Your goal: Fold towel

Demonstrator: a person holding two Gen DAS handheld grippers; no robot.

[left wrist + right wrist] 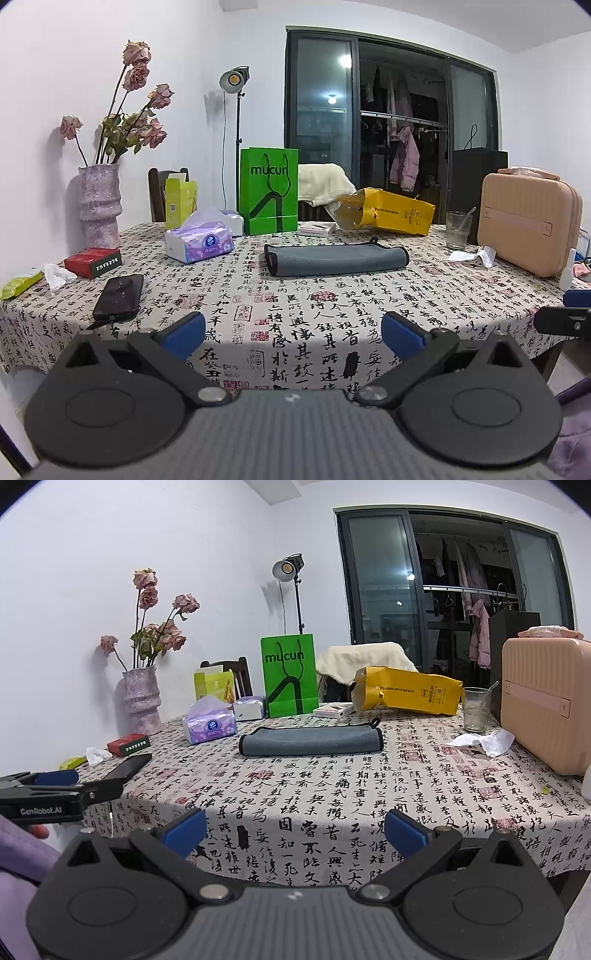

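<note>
A grey towel (336,259) with black trim lies folded into a long narrow strip on the calligraphy-print tablecloth (295,306), toward the far side; it also shows in the right wrist view (310,740). A small hanging loop sticks up at its far right corner. My left gripper (293,332) is open and empty, held off the table's near edge, well short of the towel. My right gripper (295,829) is open and empty too, beside the left one. The left gripper also appears at the left of the right wrist view (55,786).
Around the towel stand a tissue pack (199,243), a green paper bag (269,190), a yellow bag (388,212), a glass (458,229), a pink case (528,221), a phone (119,297), a red box (93,261) and a vase of dried roses (99,205).
</note>
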